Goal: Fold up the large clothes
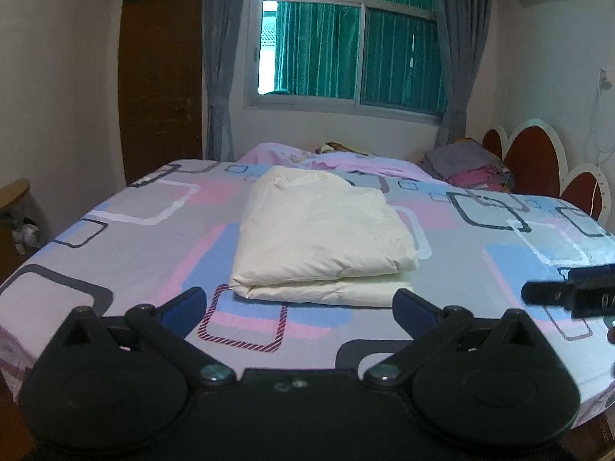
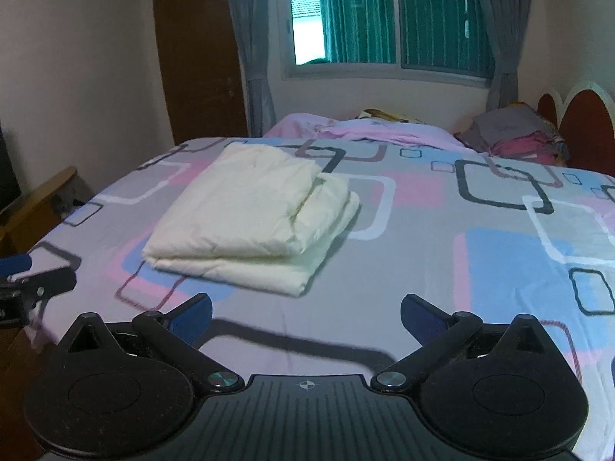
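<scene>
On the bed [image 1: 134, 238], the cream garment [image 1: 323, 238] lies folded; both claws, left claw [image 1: 300, 303] and right claw [image 2: 305, 313], hang released and empty. Probably finished: square any loose edges gently.

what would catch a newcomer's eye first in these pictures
The folded cream garment lies in the middle of the bed, pale against the sheet's pink, blue and grey squares. Both the left gripper and the right gripper hang open just short of it, holding nothing. Behind, a window with green curtains glows between grey drapes.
</scene>
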A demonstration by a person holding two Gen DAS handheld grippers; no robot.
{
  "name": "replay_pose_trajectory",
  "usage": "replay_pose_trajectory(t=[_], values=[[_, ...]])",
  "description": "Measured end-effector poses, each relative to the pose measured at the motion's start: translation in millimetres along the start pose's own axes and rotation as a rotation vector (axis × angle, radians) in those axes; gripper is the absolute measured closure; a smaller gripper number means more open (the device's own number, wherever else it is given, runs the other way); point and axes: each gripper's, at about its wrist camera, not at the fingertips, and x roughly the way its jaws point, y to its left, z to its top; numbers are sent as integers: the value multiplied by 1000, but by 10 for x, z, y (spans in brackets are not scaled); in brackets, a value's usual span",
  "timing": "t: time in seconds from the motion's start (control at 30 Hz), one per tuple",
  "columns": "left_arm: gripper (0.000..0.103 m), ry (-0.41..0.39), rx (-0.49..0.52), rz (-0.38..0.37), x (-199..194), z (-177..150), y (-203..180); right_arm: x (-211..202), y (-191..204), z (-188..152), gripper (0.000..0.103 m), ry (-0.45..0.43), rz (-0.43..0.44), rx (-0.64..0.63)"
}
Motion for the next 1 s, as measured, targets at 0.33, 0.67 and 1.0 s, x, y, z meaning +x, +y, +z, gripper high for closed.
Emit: replay_pose_trajectory(t=[0.33, 0.67, 1.0], values=[[0, 7, -2, 0, -261, -43, -112, -414, 245, -141, 0, -56, -37, -30], [0, -12, 9, -28, -372, -50, -182, -508, 238, -78, 0, -72, -48, -24], [0, -23, 18, -30, -402, -37, -194, -522, 266, -79, 0, -75, -46, -28]])
